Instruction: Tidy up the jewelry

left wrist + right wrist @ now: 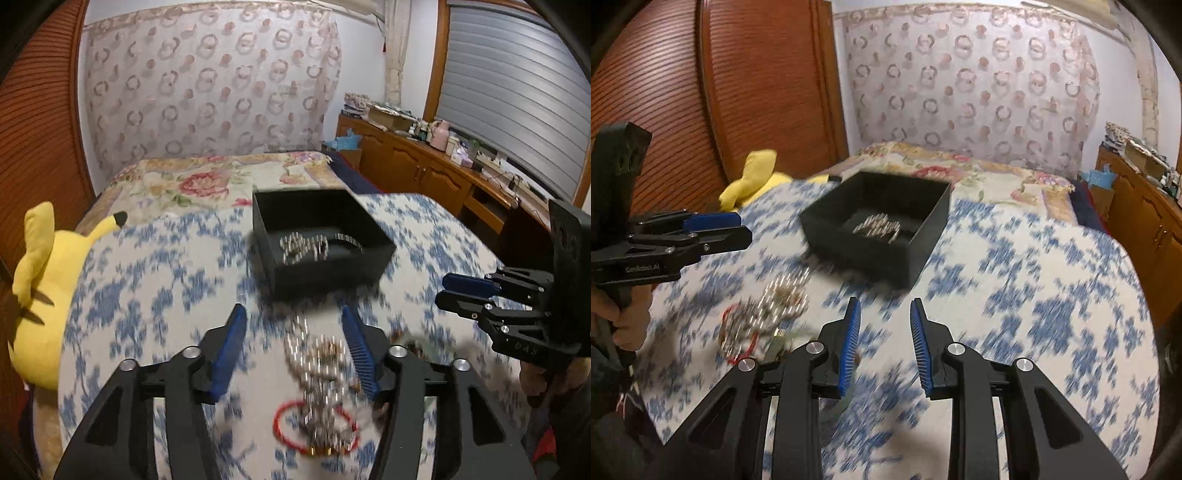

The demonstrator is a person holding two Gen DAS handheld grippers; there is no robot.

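Observation:
A black open box (325, 269) sits on the blue-and-white bedspread and holds silver bead jewelry (304, 246); it also shows in the right wrist view (879, 254). A pile of silver bead strands (321, 373) with a red bangle (291, 435) lies on the bed in front of the box, also seen in the right wrist view (775, 306). My left gripper (293, 317) is open, its fingers either side of the pile, above it. My right gripper (884, 310) is open and empty, to the right of the pile; in the left wrist view it (448, 291) shows side-on.
A yellow plush toy (44, 295) lies at the bed's left edge. A floral blanket (221, 181) covers the far bed. A wooden cabinet (417, 162) with clutter stands on the right. A wooden wardrobe (738, 92) is on the left.

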